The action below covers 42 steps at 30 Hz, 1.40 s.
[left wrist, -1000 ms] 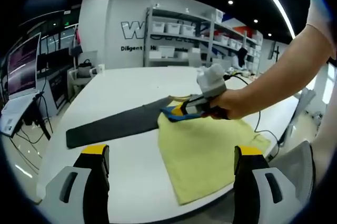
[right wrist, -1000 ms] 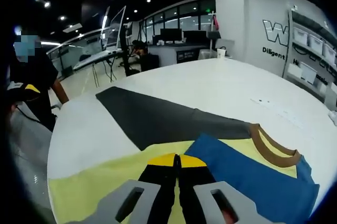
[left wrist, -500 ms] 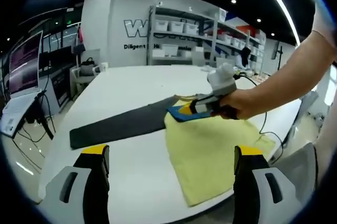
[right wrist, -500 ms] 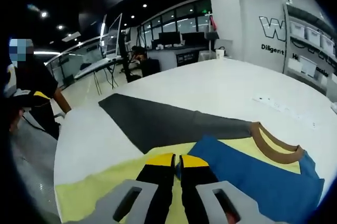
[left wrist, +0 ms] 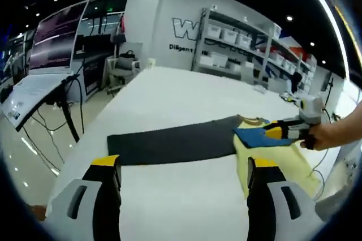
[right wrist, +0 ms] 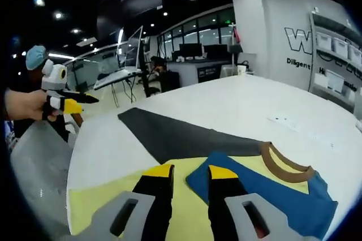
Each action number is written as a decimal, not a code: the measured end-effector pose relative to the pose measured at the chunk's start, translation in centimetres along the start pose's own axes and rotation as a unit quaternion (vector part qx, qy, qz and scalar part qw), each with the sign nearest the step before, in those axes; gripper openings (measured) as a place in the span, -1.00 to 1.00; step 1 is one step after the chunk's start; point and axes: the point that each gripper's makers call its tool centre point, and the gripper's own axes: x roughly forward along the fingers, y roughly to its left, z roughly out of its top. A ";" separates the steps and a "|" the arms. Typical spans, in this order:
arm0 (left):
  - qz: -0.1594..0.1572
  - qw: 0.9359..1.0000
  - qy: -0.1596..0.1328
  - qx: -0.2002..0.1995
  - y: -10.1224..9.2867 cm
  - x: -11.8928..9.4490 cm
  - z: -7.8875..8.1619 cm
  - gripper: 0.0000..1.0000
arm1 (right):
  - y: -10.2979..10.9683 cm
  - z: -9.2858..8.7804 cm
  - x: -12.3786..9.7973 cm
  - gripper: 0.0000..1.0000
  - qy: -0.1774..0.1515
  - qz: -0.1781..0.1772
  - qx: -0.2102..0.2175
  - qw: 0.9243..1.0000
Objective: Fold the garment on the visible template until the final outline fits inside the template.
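Garment (right wrist: 237, 190): a yellow shirt with a blue sleeve folded over its body and a brown collar (right wrist: 283, 164); it lies flat on the table (right wrist: 226, 99), near the edge by the person, its collar end overlapping the near end of the template.
Template (left wrist: 169, 142): a long dark grey strip flat on the table, running away from the shirt; most of it is bare, so the shirt sits largely off it.
Right gripper (right wrist: 189, 174): jaws parted with a clear gap, holding nothing; it hangs just above the yellow body beside the edge of the blue sleeve. In the left gripper view it (left wrist: 283, 132) is seen at the far right in a hand (left wrist: 328, 136), low over the blue fold.
Left gripper (left wrist: 184, 164): jaws wide apart and empty, raised above the bare table short of the template; in the right gripper view it (right wrist: 76, 100) is held up and off to the side, well apart from the cloth.
Step, as judged: one sleeve lies folded in; the outline is too wide and too far off the strip to fit.
Next move, as judged: grip the far yellow side and bring it over, then narrow and shift the shirt onto the strip.
Risk: thin cloth may drag and undo the sleeve fold.
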 end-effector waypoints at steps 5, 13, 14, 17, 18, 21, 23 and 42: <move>0.025 0.999 0.013 -0.035 3.8 1.7 -1.1 0.76 | -0.2 0.3 -1.0 -0.56 -0.006 0.004 -0.007 1.000; 0.048 0.995 0.038 -0.080 6.6 4.0 -3.3 0.48 | -0.5 1.6 -2.8 -0.57 -0.022 0.008 -0.032 0.999; 0.049 0.995 0.039 -0.081 6.6 4.2 -3.4 0.45 | -0.6 1.6 -2.9 -0.58 -0.023 0.008 -0.033 0.999; 0.057 0.993 0.039 -0.096 6.7 4.6 -3.5 0.33 | -1.0 1.8 -3.6 -0.59 -0.027 0.004 -0.037 0.999; 0.059 0.992 0.038 -0.101 6.7 4.8 -3.5 0.28 | -1.1 1.8 -3.7 -0.59 -0.028 0.003 -0.035 0.999; 0.083 0.990 0.049 -0.101 7.3 4.9 -4.3 0.08 | -1.4 1.6 -4.3 -0.59 -0.032 -0.001 -0.034 0.999; 0.092 0.987 0.052 -0.123 7.6 4.9 -4.7 0.00 | -1.6 1.4 -4.6 -0.60 -0.032 -0.004 -0.033 0.999; 0.158 0.967 0.031 -0.196 10.2 6.3 -4.9 -0.88 | -2.3 0.7 -6.4 -0.65 -0.038 -0.023 -0.028 0.999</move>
